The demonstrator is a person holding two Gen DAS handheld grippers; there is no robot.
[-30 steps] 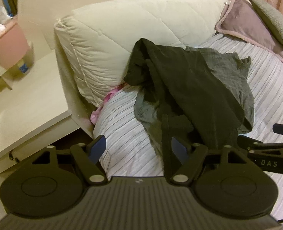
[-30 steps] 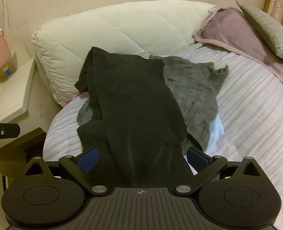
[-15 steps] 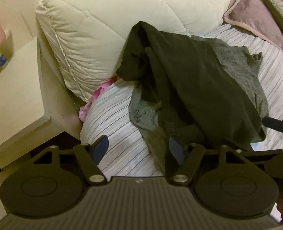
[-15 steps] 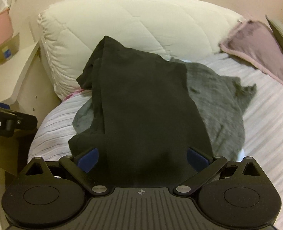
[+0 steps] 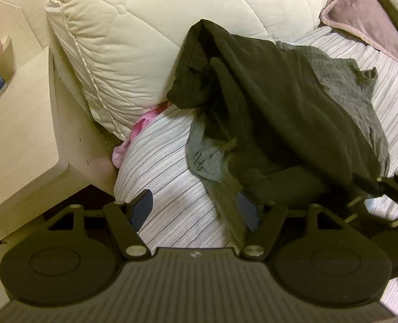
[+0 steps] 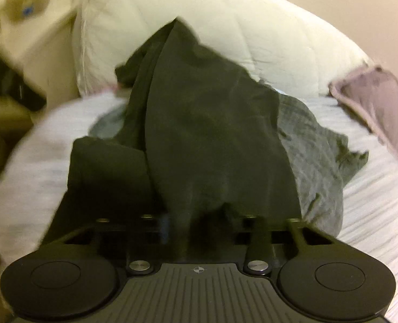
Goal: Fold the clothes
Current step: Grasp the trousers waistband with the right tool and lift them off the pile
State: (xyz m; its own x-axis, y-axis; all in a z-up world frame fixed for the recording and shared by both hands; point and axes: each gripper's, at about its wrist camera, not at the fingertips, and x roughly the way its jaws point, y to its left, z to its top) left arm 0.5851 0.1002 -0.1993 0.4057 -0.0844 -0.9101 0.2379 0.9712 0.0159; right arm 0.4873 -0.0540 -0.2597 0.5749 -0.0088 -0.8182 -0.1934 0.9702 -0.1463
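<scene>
Clothes (image 6: 215, 123): right gripper (image 6: 196, 226) has pinched the dark garment's near hem, so left gripper (image 5: 195, 207), jaws wide over sheet (image 5: 166, 188), should clamp the adjacent edge before lifting.

Left gripper (image 5: 195, 210): angled steeply downward, jaws spread wide, blue pads (image 5: 142, 208) well apart, nothing clamped between them. Right gripper (image 6: 196, 224): angled downward, jaws drawn together at centre, pinching a bunched fold of the black garment (image 6: 215, 134). Seen from the left wrist view, right gripper (image 5: 379, 188) just beside the left one, on its right side.
</scene>
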